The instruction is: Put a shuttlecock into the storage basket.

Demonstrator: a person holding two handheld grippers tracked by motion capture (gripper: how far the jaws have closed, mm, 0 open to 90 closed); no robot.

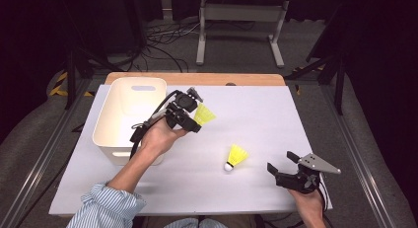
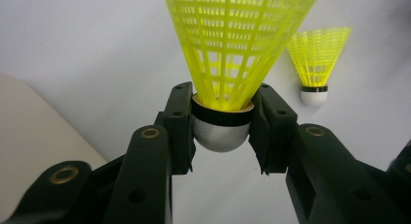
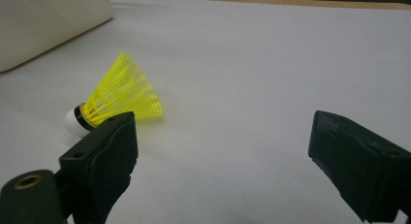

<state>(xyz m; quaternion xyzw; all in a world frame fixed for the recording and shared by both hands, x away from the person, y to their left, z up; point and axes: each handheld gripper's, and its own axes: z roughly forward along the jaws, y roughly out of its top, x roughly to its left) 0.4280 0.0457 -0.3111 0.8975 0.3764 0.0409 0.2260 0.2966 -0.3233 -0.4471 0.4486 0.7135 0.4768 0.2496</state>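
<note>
On the white tabletop (image 1: 256,188) beside the cream bin (image 1: 129,117), the left gripper (image 1: 190,117) holds one yellow shuttlecock (image 2: 228,73) by its cork between its jaws, while the right gripper (image 1: 283,168), jaws wide, hangs near a second shuttlecock (image 1: 235,157) lying on the tabletop.

Pretty dark room overall, with the white worktop (image 1: 276,139) lit bright and a strip of wood edge (image 1: 197,78) showing at its far side. Behind it sits a white metal frame (image 1: 241,20) on grey floor (image 1: 236,55), loose black cables (image 1: 162,45) beside it, and yellow-black hazard tape (image 1: 60,84) off left.
</note>
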